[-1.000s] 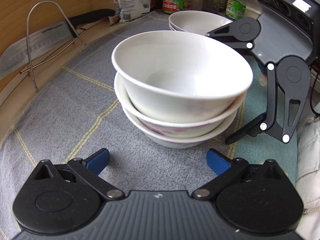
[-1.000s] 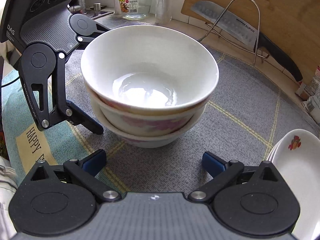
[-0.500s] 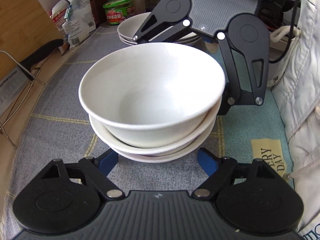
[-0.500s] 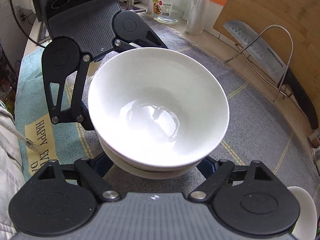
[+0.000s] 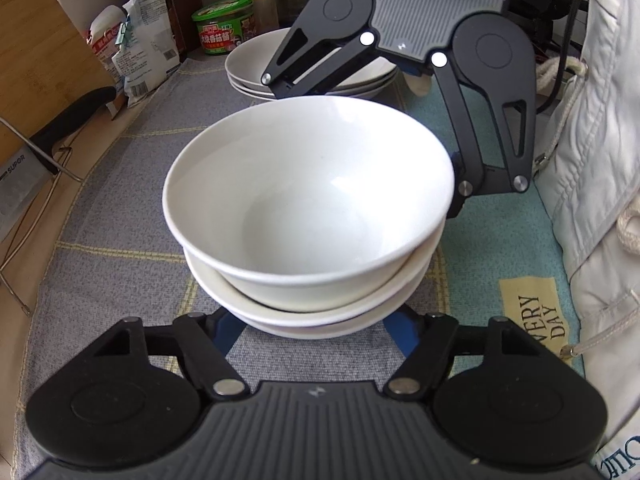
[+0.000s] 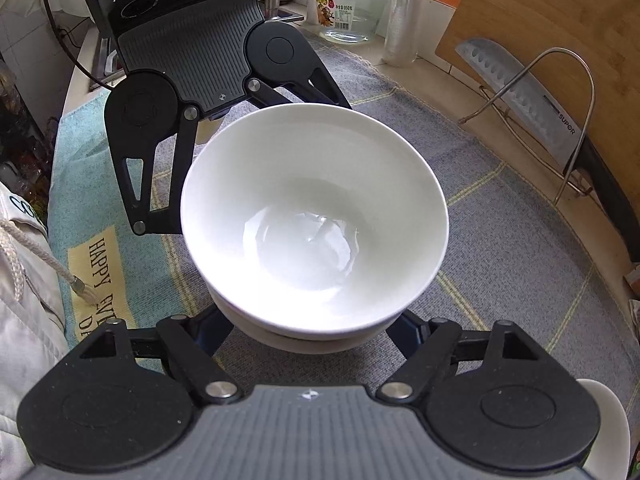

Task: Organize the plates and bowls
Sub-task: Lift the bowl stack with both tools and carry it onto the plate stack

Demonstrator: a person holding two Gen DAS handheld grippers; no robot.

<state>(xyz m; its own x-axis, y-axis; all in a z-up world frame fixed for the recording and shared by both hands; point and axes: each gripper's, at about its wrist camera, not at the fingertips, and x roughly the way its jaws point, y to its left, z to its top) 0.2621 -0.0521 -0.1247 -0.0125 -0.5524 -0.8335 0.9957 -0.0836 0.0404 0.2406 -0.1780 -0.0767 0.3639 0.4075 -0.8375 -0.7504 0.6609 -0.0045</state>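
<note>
A stack of three white bowls [image 5: 308, 200] [image 6: 316, 216] stands on a grey checked mat [image 5: 120, 208]. My left gripper [image 5: 312, 332] reaches in low from the near side, its blue fingers [image 5: 224, 332] on either side of the bottom bowl, jaws closing. My right gripper [image 6: 308, 338] does the same from the opposite side, jaws closing too, and it shows behind the stack [image 5: 404, 60] in the left wrist view. The bowls' flare hides all fingertips, so contact with the pads cannot be seen.
Stacked white plates [image 5: 248, 64] lie behind the bowls, and another plate edge [image 6: 608, 420] sits by the right gripper. A cleaver [image 6: 520, 96] rests on a wire rack against a wooden board [image 6: 540, 12]. Jars [image 6: 348, 4] and packets [image 5: 140, 48] line the back. A person's pale jacket [image 5: 592, 160] borders the mat.
Both grippers came in closer to the bowl stack and rolled, and their jaws narrowed from wide apart to flanking the bottom bowl. The stack stays on the mat.
</note>
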